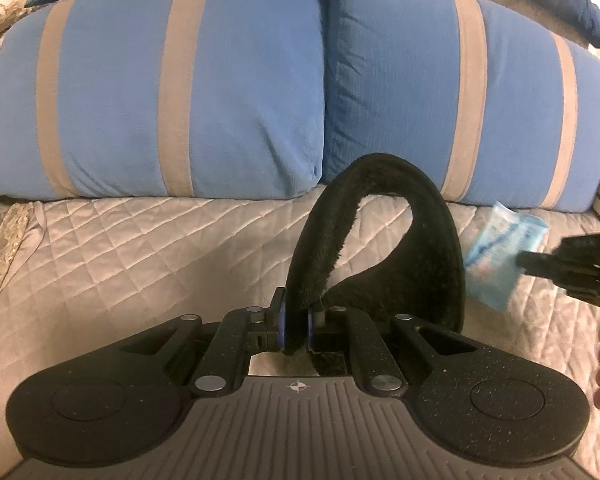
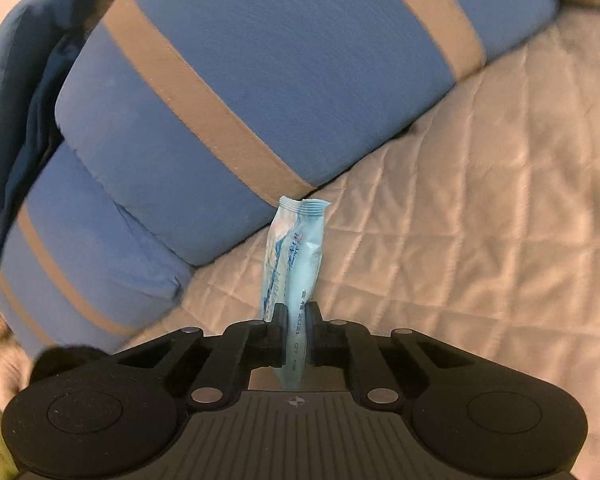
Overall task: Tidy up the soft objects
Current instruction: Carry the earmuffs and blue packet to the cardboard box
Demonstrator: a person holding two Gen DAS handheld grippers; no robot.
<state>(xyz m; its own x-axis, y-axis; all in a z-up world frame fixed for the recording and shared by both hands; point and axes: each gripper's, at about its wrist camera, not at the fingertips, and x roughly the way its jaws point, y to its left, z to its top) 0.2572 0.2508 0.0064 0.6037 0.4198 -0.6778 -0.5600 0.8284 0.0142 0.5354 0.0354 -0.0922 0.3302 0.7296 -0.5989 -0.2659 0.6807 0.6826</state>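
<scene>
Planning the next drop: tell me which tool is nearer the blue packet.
Right. The right tool is clamped on the blue packet; the left tool holds a black fuzzy band beside it.

Right claw (image 1: 540,264) blurred, cut off by the frame edge.

Cloth, plush and glossy film on a quilted bed

A matt, finely ribbed blue cloth is seen on the pillows (image 1: 156,92); the bed cover (image 1: 140,248) is quilted with a slight sheen, the black band (image 1: 432,248) fuzzy plush, the pale-blue packet (image 2: 296,264) glossy crinkled plastic film.
</scene>
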